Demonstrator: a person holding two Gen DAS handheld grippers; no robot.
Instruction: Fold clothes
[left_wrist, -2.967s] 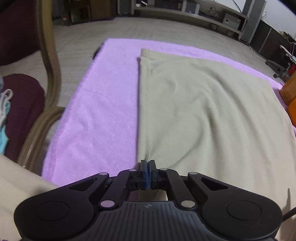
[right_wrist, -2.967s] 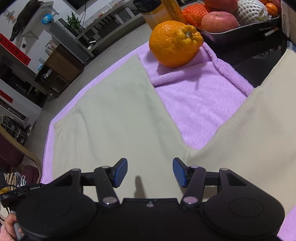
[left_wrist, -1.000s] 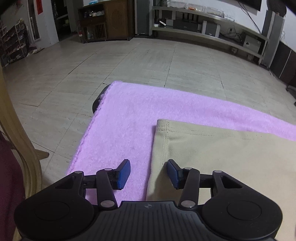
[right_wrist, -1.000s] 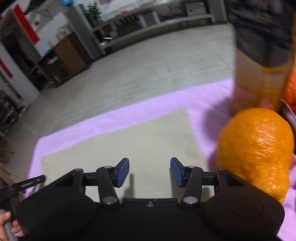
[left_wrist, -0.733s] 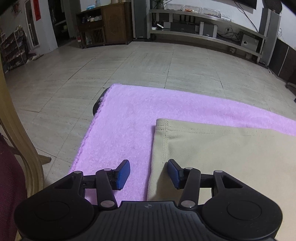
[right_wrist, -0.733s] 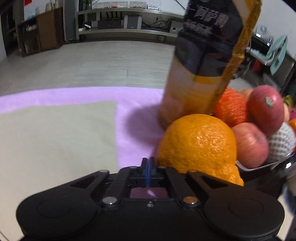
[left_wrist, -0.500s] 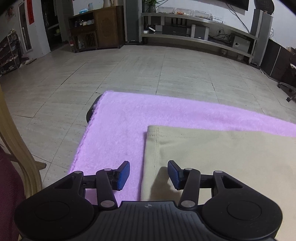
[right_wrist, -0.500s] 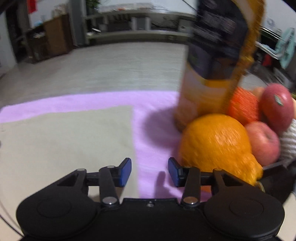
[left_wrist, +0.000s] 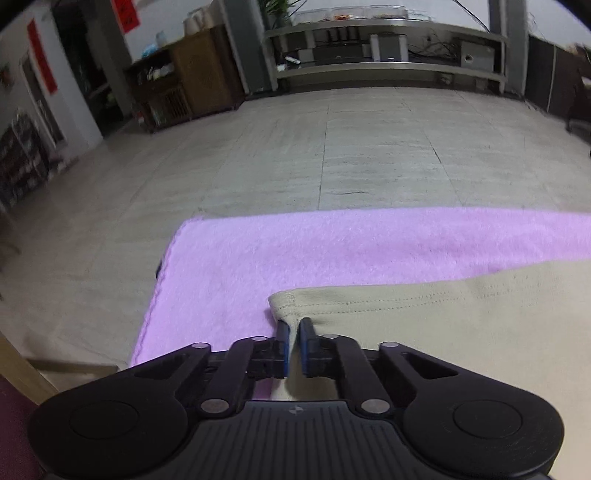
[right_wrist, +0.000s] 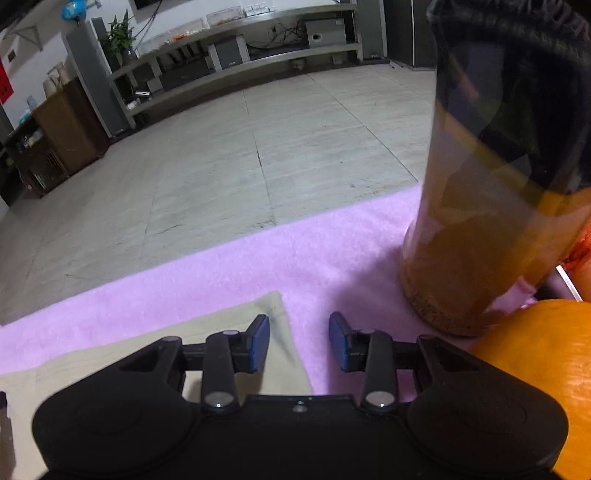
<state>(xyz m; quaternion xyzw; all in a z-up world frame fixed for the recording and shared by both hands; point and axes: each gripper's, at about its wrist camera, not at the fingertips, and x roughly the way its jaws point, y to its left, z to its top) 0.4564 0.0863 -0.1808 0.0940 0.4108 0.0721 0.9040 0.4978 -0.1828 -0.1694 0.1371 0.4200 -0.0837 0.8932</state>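
Left gripper (left_wrist: 291, 334) fingers, apart moments ago, now clamped on cloth (left_wrist: 461, 317) corner; right gripper (right_wrist: 298, 341) fingers apart, straddling opposite corner; fold lift imminent.

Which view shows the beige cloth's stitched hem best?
The left wrist view: the cloth fills its lower right, with hem stitching and one corner between the left gripper's near-closed fingers. The right wrist view shows another corner, partly hidden behind the open right gripper.

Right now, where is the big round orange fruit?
In the right wrist view, the big round orange fruit sits at the lower right, beside the tall amber bottle, on the pink towel.
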